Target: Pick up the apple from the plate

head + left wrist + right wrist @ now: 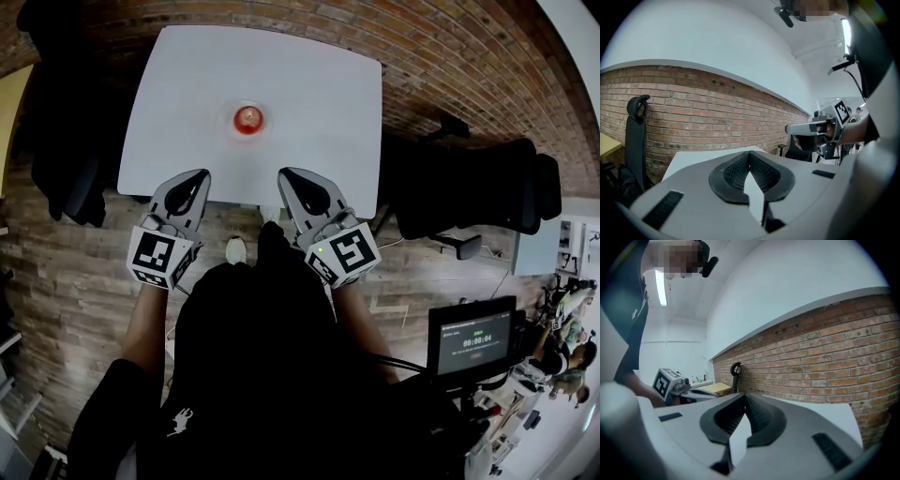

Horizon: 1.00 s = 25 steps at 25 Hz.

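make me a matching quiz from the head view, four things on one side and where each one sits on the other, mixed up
1 apple
2 left gripper
3 black chair
4 screen

a right of the table
b on the plate, mid-table
c lower right corner
d at the table's near edge

Pairs: 1-b; 2-d; 3-a; 4-c

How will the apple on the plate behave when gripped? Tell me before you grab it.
The apple looks round and glossy, so it may roll or slip when squeezed. It seems firm, so it can likely tolerate a solid grip. The small plate under it might slide if nudged.
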### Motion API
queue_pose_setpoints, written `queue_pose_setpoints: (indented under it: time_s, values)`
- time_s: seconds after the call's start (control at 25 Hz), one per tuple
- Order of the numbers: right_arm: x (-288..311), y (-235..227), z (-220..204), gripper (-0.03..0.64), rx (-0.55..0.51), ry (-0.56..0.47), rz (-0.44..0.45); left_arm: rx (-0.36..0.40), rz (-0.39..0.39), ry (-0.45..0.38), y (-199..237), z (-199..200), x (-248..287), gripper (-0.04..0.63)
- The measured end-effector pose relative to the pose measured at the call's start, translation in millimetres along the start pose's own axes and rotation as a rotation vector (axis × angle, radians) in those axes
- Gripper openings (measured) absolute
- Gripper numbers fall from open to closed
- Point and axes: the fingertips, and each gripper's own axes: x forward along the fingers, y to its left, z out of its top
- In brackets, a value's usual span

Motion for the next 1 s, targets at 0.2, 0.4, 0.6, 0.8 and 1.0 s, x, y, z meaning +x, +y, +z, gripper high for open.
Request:
queue_pose_setpoints:
  time_s: [0.2, 0.4, 0.6, 0.8, 1.0]
  values:
    - [16.1, -17.5, 4.4, 0.003, 0.003, 0.002, 0.041, 0.006, 0.037, 0.012, 11.9, -2.9, 21.3, 0.006]
    - [30.7, -30.7, -3.2, 0.003, 0.000, 0.032, 0.088, 0.023, 0.075, 0.050, 21.0, -16.7, 46.7, 0.006]
    - [49.5, -45.0, -9.3, 0.003, 0.005, 0.075, 0.135, 0.000, 0.097, 0.086, 29.7, -32.6, 71.5, 0.006]
    - [69.4, -64.7, -17.2, 0.003, -0.002, 0.116, 0.160, -0.034, 0.102, 0.091, 43.6, -43.0, 97.2, 0.007]
    - [89.2, -78.6, -24.6, 0.003, 0.007, 0.139, 0.177, -0.042, 0.106, 0.107, 61.2, -56.9, 119.8, 0.008]
